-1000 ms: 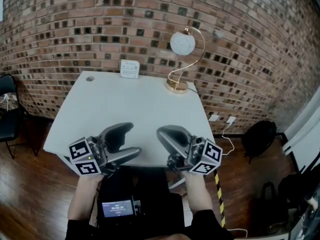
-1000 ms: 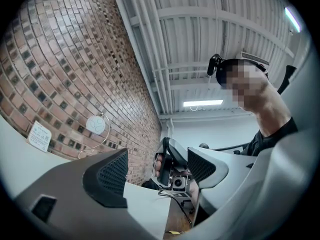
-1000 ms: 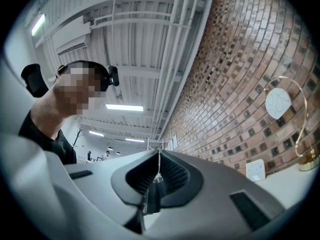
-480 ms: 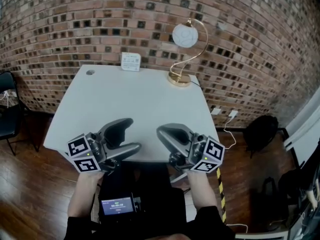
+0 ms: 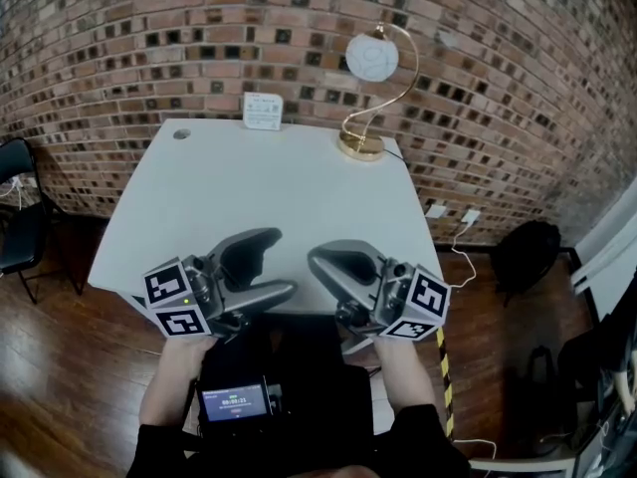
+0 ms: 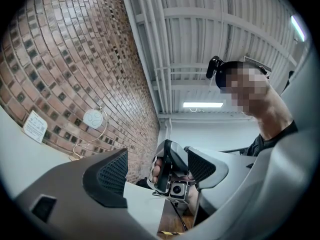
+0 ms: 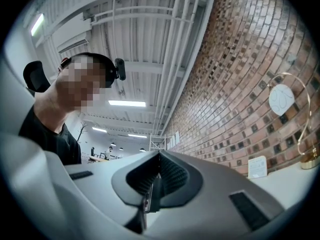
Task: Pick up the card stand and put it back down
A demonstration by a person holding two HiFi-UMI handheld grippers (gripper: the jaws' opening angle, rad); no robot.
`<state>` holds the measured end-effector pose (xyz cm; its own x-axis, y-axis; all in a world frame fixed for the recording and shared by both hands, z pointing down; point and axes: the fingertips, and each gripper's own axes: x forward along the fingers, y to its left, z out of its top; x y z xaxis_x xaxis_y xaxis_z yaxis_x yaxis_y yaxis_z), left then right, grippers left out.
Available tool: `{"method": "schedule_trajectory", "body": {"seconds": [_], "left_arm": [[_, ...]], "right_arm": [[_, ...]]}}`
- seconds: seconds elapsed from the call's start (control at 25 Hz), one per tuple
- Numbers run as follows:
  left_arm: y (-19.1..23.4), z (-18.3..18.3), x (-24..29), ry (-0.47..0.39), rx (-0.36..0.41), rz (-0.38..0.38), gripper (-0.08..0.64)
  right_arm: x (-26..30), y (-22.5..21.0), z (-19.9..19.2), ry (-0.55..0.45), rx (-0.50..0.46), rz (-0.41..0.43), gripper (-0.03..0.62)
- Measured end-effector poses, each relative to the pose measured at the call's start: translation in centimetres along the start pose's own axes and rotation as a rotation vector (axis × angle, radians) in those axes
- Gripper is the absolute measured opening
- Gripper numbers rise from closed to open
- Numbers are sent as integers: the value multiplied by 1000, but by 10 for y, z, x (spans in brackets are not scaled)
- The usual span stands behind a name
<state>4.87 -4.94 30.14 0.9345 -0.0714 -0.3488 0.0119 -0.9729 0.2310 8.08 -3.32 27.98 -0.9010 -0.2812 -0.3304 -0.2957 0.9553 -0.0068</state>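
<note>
Changed: almost nothing. The left gripper (image 5: pixel 279 264) and right gripper (image 5: pixel 318 264) hang over the near edge of the table (image 5: pixel 249 197), as they did a second ago. Only the head view has shifted a little.
Card stand: the card stand (image 5: pixel 263 111) stands upright at the table's far edge, against the brick wall (image 5: pixel 119 58). It is to the left of the lamp (image 5: pixel 370 98) and in the same spot as before.
Meaning for the task: the stand rests on the table with no gripper near it. That fits a moment before the pick-up just as well as one after the stand has been put back, and these views cannot tell which.
Left claw: the jaws are well apart and nothing is gripped. Between them its own view shows only the other gripper, some way off.
Right claw: the pads are pressed together, and I can make out nothing held between them.
Pose: a hand holds each gripper low, just in front of the person's body. The tips are turned in toward each other and tilted slightly upward, well apart from the stand.
</note>
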Motion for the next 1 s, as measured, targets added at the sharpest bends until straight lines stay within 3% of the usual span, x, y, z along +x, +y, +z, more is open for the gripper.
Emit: {"method": "schedule_trajectory", "body": {"seconds": [1.0], "left_arm": [[-2, -3, 4, 3, -16, 2, 373]], "right_arm": [[-1, 2, 3, 11, -15, 9, 17]]}}
